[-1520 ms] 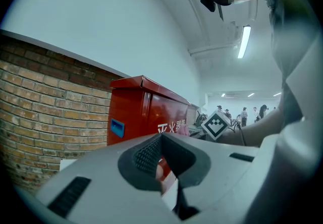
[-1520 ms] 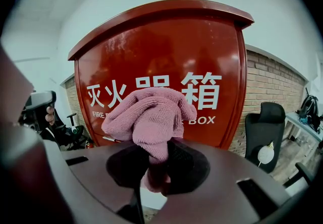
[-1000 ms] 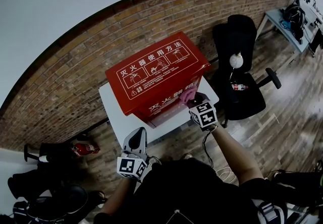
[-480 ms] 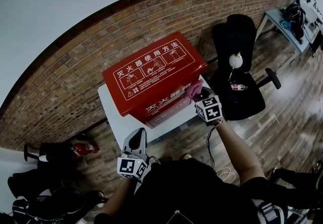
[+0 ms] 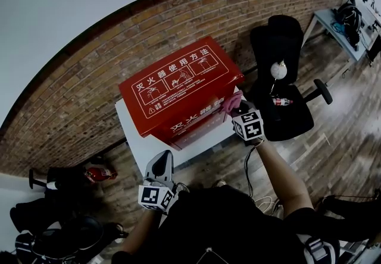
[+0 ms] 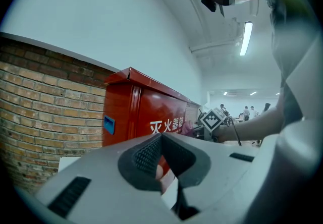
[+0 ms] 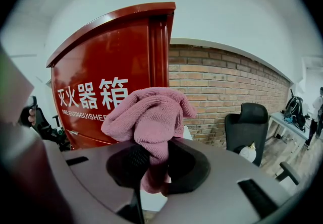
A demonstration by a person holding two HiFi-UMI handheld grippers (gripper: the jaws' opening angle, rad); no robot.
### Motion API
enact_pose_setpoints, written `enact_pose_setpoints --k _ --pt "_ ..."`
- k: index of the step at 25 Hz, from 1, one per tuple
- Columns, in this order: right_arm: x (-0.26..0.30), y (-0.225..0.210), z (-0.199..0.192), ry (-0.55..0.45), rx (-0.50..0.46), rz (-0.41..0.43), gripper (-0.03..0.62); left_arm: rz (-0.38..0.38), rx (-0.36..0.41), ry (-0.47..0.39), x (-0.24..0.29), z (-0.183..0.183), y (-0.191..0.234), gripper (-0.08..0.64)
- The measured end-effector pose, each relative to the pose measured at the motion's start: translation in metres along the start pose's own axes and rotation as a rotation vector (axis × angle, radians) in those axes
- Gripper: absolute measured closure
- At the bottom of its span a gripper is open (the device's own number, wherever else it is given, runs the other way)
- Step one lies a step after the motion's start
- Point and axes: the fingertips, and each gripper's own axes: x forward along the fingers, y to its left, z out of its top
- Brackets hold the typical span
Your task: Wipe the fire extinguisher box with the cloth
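Note:
The red fire extinguisher box (image 5: 178, 93) with white Chinese lettering stands on a white table (image 5: 134, 138) against the brick wall. My right gripper (image 5: 239, 113) is at the box's front right corner, shut on a bunched pink cloth (image 5: 231, 103). In the right gripper view the cloth (image 7: 149, 114) bulges out of the shut jaws of that gripper (image 7: 151, 160), just in front of the box's lettered face (image 7: 108, 74). My left gripper (image 5: 160, 167) hangs low near my body, short of the table, shut and empty. Seen from that gripper (image 6: 162, 160), the box (image 6: 144, 117) is ahead.
A black office chair (image 5: 280, 87) with a bottle on its seat stands right of the table, also seen in the right gripper view (image 7: 247, 127). A small red extinguisher (image 5: 95, 175) lies on the wooden floor at the left. A desk (image 5: 342, 28) stands at far right.
My right gripper has slid the pink cloth rightward along the box's front to its right corner. The left gripper has stayed where it was.

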Motion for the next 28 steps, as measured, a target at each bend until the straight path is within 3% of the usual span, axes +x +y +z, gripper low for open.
enact_pose_setpoints --k 17,28 --pt "0.023 -0.004 -0.032 0.001 0.017 -0.006 0.515 0.037 -0.003 0.063 -0.014 -0.004 0.009 0.537" --pt "0.041 -0.003 -0.063 0.079 0.015 0.004 0.515 0.042 -0.006 0.075 -0.018 -0.006 0.016 0.537"
